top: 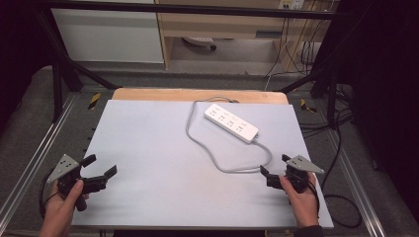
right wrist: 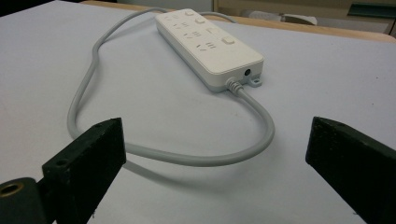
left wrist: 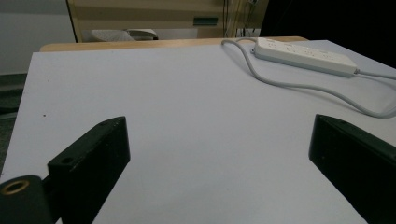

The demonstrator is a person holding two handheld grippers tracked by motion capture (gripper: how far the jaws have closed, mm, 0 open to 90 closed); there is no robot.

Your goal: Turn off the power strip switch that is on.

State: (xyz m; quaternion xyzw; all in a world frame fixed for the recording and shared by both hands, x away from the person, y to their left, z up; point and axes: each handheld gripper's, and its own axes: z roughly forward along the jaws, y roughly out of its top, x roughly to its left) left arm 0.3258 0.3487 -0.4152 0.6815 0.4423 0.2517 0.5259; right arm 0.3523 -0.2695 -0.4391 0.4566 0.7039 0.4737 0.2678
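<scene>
**Grey work surface with power strip, both grippers at the near edge**

A pale grey board (top: 163,163) lies over a wooden table (top: 197,95), framed by black struts and metal rails; behind it stand a white panel and a wooden cabinet, with loose cables on the floor at the right. The white power strip (top: 231,123) lies diagonally on the far right part of the board, sockets upward. Its grey cord (top: 210,153) leaves the strip's near end, curves in a loop toward the near right edge, then runs back along the strip's left side and off the far edge of the board.

The left gripper (top: 101,166) rests at the near left corner, jaws spread wide, grasping nothing, well apart from the strip. The right gripper (top: 274,165) sits at the near right, jaws likewise released, just beside the cord loop; its own view looks over the loop to the strip's cord end (right wrist: 233,84).

The step in hand appears to be the approach to cord or strip. A sound approach would keep the right jaws wide, straddle the cord squarely where it lifts least, and close only once centred, with the left gripper free to steady the strip against sliding.
</scene>
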